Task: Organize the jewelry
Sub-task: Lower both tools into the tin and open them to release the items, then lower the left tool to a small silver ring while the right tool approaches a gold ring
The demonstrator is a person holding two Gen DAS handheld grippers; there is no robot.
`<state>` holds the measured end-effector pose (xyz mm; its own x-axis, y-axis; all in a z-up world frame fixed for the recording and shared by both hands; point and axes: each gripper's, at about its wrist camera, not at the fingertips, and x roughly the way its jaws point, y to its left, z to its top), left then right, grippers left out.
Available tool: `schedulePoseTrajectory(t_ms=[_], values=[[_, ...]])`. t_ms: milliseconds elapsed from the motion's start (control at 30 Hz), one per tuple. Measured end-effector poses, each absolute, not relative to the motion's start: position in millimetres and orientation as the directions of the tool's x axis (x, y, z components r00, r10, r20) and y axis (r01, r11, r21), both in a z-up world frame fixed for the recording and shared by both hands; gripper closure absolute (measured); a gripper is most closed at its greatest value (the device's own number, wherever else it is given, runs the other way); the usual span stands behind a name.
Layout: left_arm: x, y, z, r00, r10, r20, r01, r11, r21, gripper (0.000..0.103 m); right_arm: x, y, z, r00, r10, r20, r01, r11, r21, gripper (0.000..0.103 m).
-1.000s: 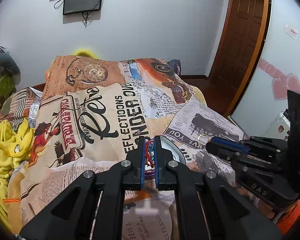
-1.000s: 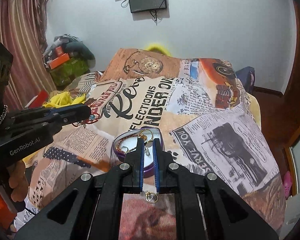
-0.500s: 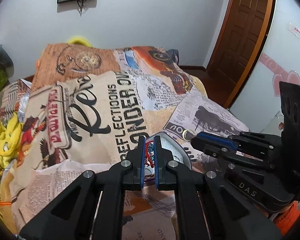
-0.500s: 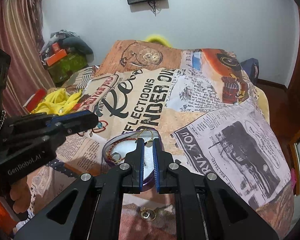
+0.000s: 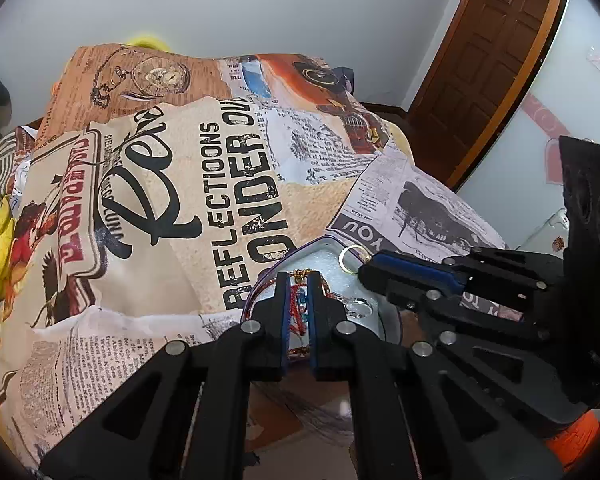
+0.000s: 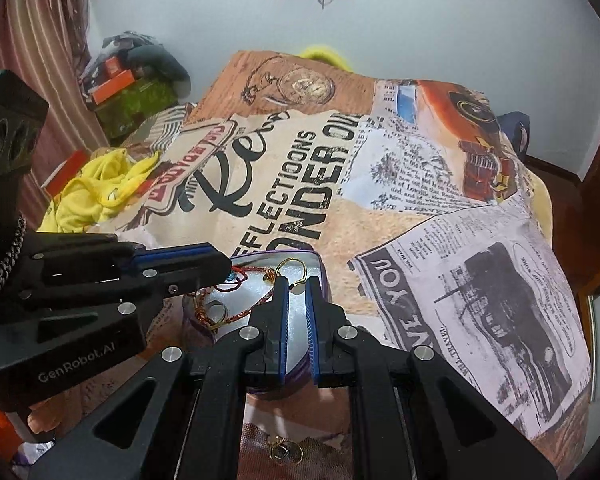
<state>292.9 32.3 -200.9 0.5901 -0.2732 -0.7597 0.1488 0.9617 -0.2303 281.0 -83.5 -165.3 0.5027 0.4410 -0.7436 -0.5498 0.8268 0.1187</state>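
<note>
both grippers over tin (image 6: 320, 270) | left gripper (image 5: 299, 300) clamps red bracelet (image 5: 296, 312) | right gripper (image 6: 296, 288) clamps gold hoop (image 6: 290, 270)

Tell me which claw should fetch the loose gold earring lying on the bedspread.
Right, probably. The earring lies just beneath the right claw, near the tin; it must first drop its gold hoop. The left claw grips red thread, and its view misses the earring.

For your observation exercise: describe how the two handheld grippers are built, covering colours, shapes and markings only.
Both the left gripper and the right gripper are matte black, with angular linkage arms that have cut-out slots and round silver pivot pins. Their narrow fingers carry ribbed blue pads. The left gripper's side reads "GenRobot.AI" in pale letters, and a braided grey cord hangs beside its boxy body.
</note>
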Motion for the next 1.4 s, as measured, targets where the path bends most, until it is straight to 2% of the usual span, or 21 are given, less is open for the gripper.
schedulePoseTrajectory(t_ms=[433, 633, 733, 800, 900, 1000, 1400], values=[[288.0, 37.7, -200.5, 0.599, -0.251, -0.760, 0.140, 0.968, -0.209, 0.097, 283.6, -78.7, -169.2, 0.502, 0.422, -0.755, -0.556, 0.826, 0.092, 0.096], [279.0, 40.8, -189.6, 0.632, -0.211, -0.746, 0.125, 0.977, -0.170, 0.088, 281.4, -76.3, -168.7, 0.495, 0.420, -0.760, -0.565, 0.821, 0.086, 0.095], [273.1, 40.8, -183.0, 0.649, -0.192, -0.736, 0.120, 0.981, -0.150, 0.082, 277.7, -76.8, -165.7, 0.504, 0.418, -0.756, -0.565, 0.822, 0.078, 0.089], [268.2, 39.9, -178.1, 0.661, -0.180, -0.729, 0.121, 0.984, -0.134, 0.080, 275.0, -78.1, -163.1, 0.508, 0.420, -0.752, -0.563, 0.823, 0.079, 0.079], [260.5, 38.5, -171.1, 0.673, -0.172, -0.720, 0.122, 0.985, -0.121, 0.076, 268.8, -82.6, -156.0, 0.527, 0.423, -0.737, -0.555, 0.828, 0.078, 0.071], [252.7, 38.8, -163.9, 0.685, -0.161, -0.711, 0.114, 0.987, -0.114, 0.072, 262.1, -86.2, -149.0, 0.542, 0.420, -0.728, -0.549, 0.833, 0.071, 0.070], [220.8, 38.5, -145.9, 0.701, -0.148, -0.698, 0.095, 0.989, -0.115, 0.068, 236.4, -106.2, -131.4, 0.578, 0.410, -0.706, -0.524, 0.849, 0.064, 0.070]])
